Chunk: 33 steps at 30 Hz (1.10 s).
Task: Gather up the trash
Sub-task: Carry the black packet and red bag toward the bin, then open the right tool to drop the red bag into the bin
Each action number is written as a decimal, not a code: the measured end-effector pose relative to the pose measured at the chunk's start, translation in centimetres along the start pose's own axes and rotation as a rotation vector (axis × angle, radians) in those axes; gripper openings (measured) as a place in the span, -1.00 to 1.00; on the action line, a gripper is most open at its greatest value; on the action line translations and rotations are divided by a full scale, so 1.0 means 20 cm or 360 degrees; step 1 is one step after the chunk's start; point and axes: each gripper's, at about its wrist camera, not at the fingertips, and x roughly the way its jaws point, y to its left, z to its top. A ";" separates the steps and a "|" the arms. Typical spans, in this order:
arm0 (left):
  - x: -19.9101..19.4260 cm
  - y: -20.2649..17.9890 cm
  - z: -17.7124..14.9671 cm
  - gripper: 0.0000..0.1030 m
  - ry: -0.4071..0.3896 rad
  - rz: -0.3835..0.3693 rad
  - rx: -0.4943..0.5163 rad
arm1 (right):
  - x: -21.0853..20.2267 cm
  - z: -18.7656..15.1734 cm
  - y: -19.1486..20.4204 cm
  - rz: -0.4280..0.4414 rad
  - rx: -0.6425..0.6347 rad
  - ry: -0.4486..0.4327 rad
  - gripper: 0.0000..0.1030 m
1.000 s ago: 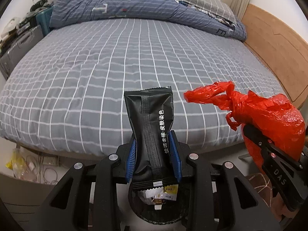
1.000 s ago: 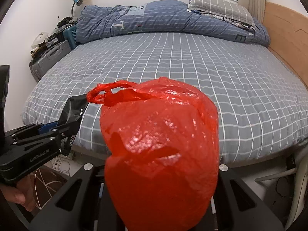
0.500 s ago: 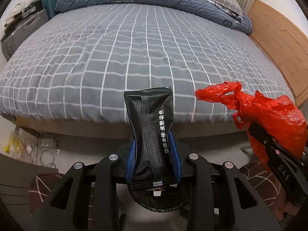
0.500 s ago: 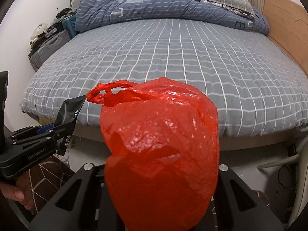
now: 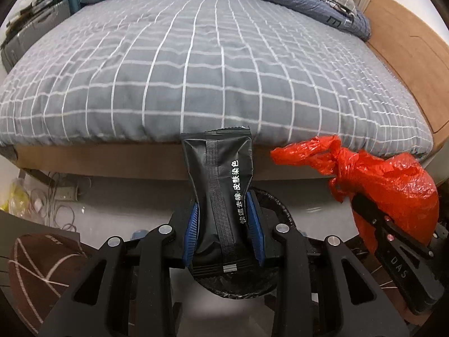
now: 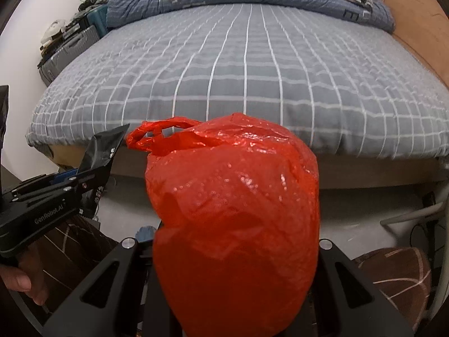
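A black sachet (image 5: 221, 185) with white print stands upright between blue pads (image 5: 190, 227); my left gripper (image 5: 223, 224) is shut on it. Directly beneath it lies a round bin lined with a black bag (image 5: 269, 283). A tied red plastic bag (image 6: 235, 219) fills the right wrist view, and my right gripper (image 6: 224, 295) is shut on it, its fingertips hidden behind the plastic. In the left wrist view the red bag (image 5: 393, 185) hangs at the right, with the right gripper's black finger (image 5: 393, 238) under it. The left gripper (image 6: 56, 191) and sachet (image 6: 103, 151) appear at the left of the right wrist view.
A bed with grey checked bedding (image 5: 213, 64) and a wooden base (image 5: 112, 157) runs across ahead. Cables and a power strip (image 5: 61, 193) lie on the floor at left. Brown patterned cushions (image 5: 36, 269) (image 6: 398, 275) sit low at both sides. A suitcase (image 6: 70, 50) stands beside the bed.
Both grippers have sunk from above the mattress to the level of the bed's edge, carrying the sachet and the red bag. The floor and bed base have come into view.
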 end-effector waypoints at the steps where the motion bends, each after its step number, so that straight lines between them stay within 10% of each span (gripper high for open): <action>1: 0.02 0.01 -0.02 -0.38 0.0008 -0.0006 0.0001 | 0.02 -0.01 0.01 -0.0002 -0.0001 0.0012 -0.64; 20: 0.30 0.17 -0.15 -0.38 0.0162 0.0065 -0.0045 | 0.44 -0.14 0.18 0.0029 -0.0134 0.0294 -0.56; 33: 0.36 0.28 -0.15 -0.38 0.0204 0.0108 -0.0081 | 0.49 -0.16 0.31 0.0002 -0.0263 0.0263 0.32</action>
